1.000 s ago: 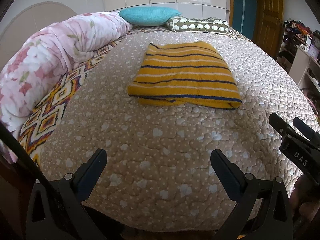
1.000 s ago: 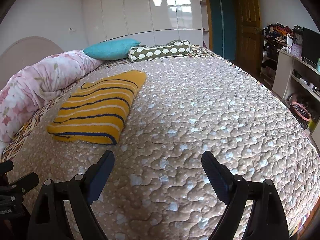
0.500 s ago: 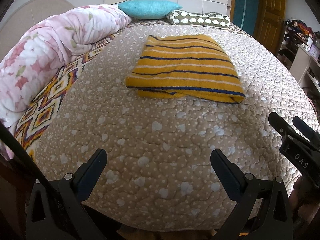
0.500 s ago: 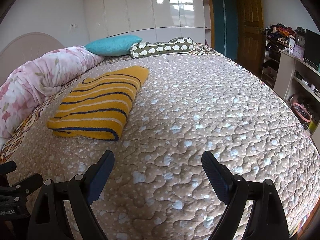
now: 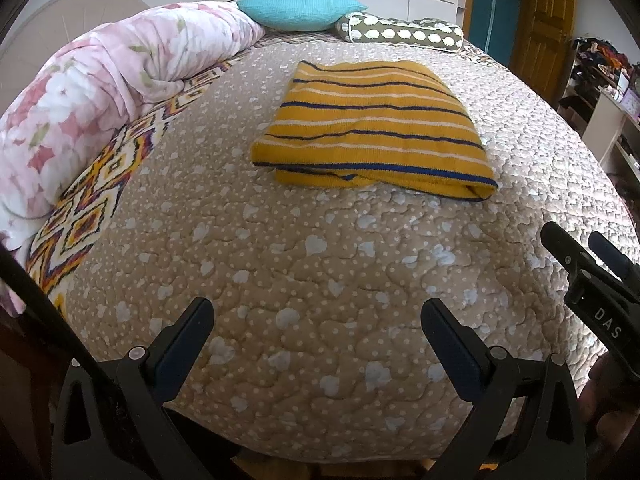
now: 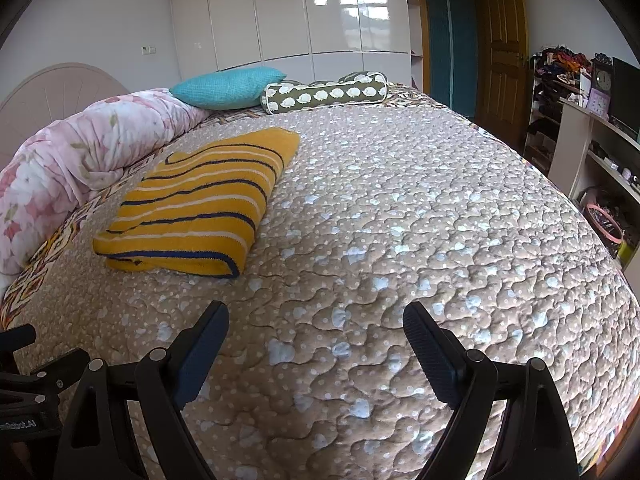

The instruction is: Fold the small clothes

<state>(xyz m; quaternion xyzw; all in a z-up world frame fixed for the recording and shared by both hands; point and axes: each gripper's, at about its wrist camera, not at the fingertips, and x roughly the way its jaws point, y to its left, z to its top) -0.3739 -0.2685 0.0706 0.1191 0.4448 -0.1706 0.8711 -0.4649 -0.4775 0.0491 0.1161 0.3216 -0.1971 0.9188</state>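
Observation:
A folded yellow knit garment [image 5: 372,128] with blue and white stripes lies flat on the beige quilted bedspread [image 5: 312,264]; the right wrist view shows the same garment [image 6: 200,208] at its left. My left gripper [image 5: 316,320] hangs open over bare quilt near the bed's front edge, well short of the garment, nothing between its fingers. My right gripper [image 6: 316,324] is open too, over bare quilt, with the garment ahead and to its left. The right gripper [image 5: 584,264] also shows at the right edge of the left wrist view.
A rolled pink floral duvet [image 5: 100,92] runs along the bed's left side. A teal pillow [image 5: 300,10] and a green patterned bolster [image 5: 404,34] lie at the far end. Shelves with clutter [image 6: 588,120] and a wooden door [image 6: 502,56] stand to the right.
The left wrist view has tilted slightly, so the garment sits a little lower and nearer in its frame. The right gripper has not moved. Both grippers stay open.

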